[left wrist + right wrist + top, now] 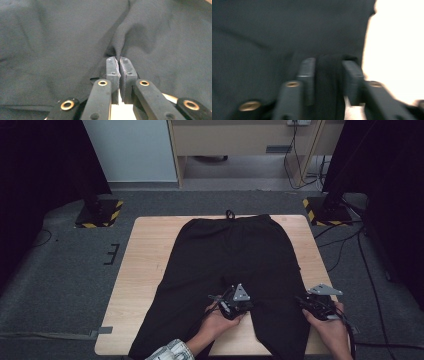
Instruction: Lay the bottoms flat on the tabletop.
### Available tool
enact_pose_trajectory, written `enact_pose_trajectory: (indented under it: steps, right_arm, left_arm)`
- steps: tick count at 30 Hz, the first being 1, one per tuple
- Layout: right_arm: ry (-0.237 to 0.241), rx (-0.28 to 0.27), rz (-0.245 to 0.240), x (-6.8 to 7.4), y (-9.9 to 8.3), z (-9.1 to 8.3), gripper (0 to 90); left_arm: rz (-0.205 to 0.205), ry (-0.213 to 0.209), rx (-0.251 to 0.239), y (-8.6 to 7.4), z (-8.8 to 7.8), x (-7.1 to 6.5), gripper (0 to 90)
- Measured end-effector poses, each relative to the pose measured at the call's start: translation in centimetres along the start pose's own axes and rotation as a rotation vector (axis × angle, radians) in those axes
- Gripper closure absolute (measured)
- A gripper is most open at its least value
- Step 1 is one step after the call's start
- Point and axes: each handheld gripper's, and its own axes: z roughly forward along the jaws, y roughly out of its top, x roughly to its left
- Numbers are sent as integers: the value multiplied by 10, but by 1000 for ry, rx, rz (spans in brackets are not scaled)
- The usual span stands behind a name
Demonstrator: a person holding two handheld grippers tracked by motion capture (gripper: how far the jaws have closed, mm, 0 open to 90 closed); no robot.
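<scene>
Trousers [235, 265]: one black pair, flat on tabletop [145, 270]. Two grippers. Left gripper [117, 60]: jaws pinched tight on fabric fold at inner leg. Right gripper [328, 68]: jaws parted, cloth bunched between, at outer leg edge; blurred, grip unclear.

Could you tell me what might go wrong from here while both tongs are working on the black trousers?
The left tongs pinch just a thin ridge of the trousers; a pull could let that fold slip out.

In the blurred right gripper view the right tongs stand apart around a thick fold at the trouser leg's outer edge, so the grip may be loose and the fabric could drop.

If one side slips, the leg might bunch unevenly on the table.
</scene>
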Motion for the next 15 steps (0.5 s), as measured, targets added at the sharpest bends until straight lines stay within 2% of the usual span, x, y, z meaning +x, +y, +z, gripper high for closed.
enact_pose_trajectory:
  steps: [1, 3, 5, 7, 8, 10, 12, 14, 15]
  right_arm:
    - [16, 15, -21, 1, -2, -1, 795]
    - [37, 36, -14, 3, -4, -8, 851]
    - [55, 43, -9, 2, -9, -20, 861]
    - [70, 44, 6, 1, -17, -34, 847]
    - [78, 37, 23, -1, -22, -40, 816]
    - [81, 25, 54, -3, -29, -50, 698]
    - [71, -15, 74, -5, -34, -61, 581]
    - [58, -50, 98, -8, -34, -69, 480]
    - [43, -59, 91, -8, -31, -71, 454]
  left_arm:
    - [1, -9, 4, 0, -1, -2, 864]
    - [1, -29, 7, -2, -4, -8, 867]
    - [-10, -69, 9, -3, -10, -15, 868]
    - [5, -92, 13, -5, -14, -23, 865]
    - [13, -97, 16, -6, -16, -26, 857]
    - [11, -113, 12, -7, -19, -29, 821]
    - [4, -134, 11, -8, -21, -31, 783]
    - [10, -127, -10, -9, -28, -33, 731]
    - [7, -121, -20, -9, -33, -32, 692]
